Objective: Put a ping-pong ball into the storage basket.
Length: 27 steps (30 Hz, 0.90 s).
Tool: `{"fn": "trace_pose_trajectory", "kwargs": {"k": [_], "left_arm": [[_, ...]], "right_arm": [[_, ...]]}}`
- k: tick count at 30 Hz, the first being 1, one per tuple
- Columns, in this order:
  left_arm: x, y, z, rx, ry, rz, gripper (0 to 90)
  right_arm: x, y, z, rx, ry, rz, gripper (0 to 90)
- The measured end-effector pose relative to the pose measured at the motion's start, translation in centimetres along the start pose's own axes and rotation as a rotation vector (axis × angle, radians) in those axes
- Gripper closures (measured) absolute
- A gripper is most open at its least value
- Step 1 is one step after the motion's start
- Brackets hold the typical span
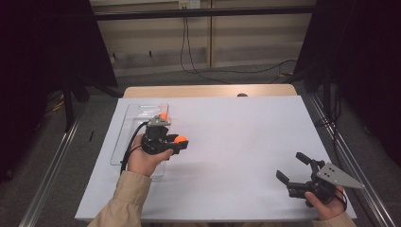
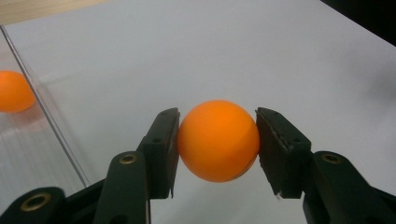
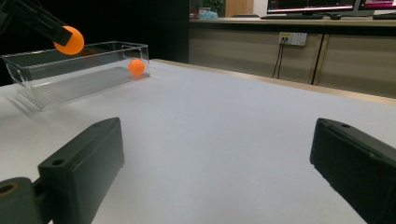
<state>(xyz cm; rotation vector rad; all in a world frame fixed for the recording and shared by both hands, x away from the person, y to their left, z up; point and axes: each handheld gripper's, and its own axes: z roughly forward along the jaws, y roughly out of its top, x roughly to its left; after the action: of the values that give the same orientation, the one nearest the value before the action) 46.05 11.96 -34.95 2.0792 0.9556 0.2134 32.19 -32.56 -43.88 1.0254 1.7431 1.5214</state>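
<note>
Left gripper (image 2: 217,140) clenched on a small round orange plastic ball (image 2: 218,140), held above the white-covered bench (image 1: 227,142) just beside the clear rectangular plastic tray (image 1: 124,142). Second orange ball (image 3: 136,67) sits in the tray's far end, probably against the wall. Right gripper (image 3: 210,158) released, jaws wide apart, nothing between, well apart from the tray.

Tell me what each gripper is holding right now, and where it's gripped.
The left gripper clamps an orange ball across its middle, one jaw on each side. The right gripper holds nothing.
</note>
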Motion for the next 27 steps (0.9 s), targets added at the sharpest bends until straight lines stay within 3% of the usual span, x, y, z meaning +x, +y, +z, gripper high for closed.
{"fn": "trace_pose_trajectory", "kwargs": {"k": [9, 10, 16, 19, 20, 27], "left_arm": [[0.2, 0.0, -0.4, -0.007, 0.007, -0.008, 51.1], [0.4, 0.0, -0.6, 0.008, 0.008, 0.006, 51.1], [0.7, 0.0, -0.7, -0.012, 0.016, -0.023, 51.1], [1.0, 0.0, -1.0, -0.003, 0.024, -0.011, 51.1], [0.9, 0.0, -0.9, -0.024, 0.027, -0.035, 51.1], [1.1, -0.1, -1.4, -0.019, 0.038, -0.024, 51.1]], "right_arm": [[0.0, 0.0, 0.1, 0.001, 0.007, 0.001, 2.9], [0.0, 0.0, 0.1, 0.001, 0.006, 0.003, 2.8], [0.0, 0.0, 0.0, 0.0, 0.005, 0.002, 2.9], [-0.1, 0.0, 0.0, 0.0, 0.004, -0.001, 2.8], [-0.1, 0.0, 0.0, 0.0, 0.004, -0.002, 2.8], [0.1, 0.1, 0.1, -0.005, 0.005, 0.008, 2.8]]}}
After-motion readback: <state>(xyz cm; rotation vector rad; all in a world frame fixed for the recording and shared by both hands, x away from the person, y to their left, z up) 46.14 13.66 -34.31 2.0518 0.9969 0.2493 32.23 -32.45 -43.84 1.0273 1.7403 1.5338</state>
